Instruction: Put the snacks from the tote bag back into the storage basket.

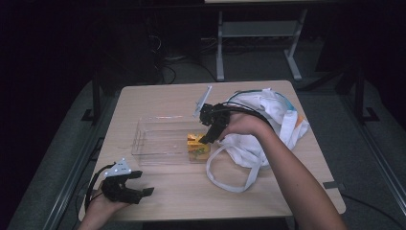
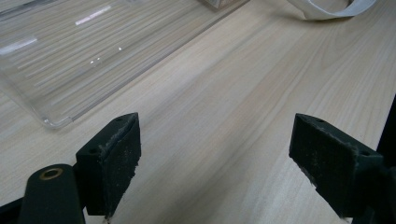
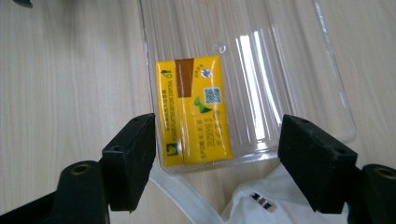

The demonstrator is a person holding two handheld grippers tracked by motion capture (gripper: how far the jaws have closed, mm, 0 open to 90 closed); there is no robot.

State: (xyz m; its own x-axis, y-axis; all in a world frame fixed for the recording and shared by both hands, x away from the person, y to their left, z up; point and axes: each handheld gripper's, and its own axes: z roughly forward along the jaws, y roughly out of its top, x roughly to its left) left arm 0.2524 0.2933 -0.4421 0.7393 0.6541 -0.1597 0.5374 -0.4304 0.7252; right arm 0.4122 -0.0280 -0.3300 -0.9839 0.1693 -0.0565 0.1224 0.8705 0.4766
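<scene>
Overhead, right claw (image 1: 209, 137) held spread and empty, tips angled down just above yellow packet (image 3: 196, 109), which lies flat inside clear plastic tray (image 3: 299, 88), in the corner nearest that claw; packet seen between the two jaws but touched by neither. Just behind and beside that claw, white cloth bag (image 1: 261, 127) with loose straps on worktop (image 1: 163, 196). Left claw (image 2: 217, 165) also spread, empty, low over bare worktop, tray corner just ahead of its jaws.
</scene>
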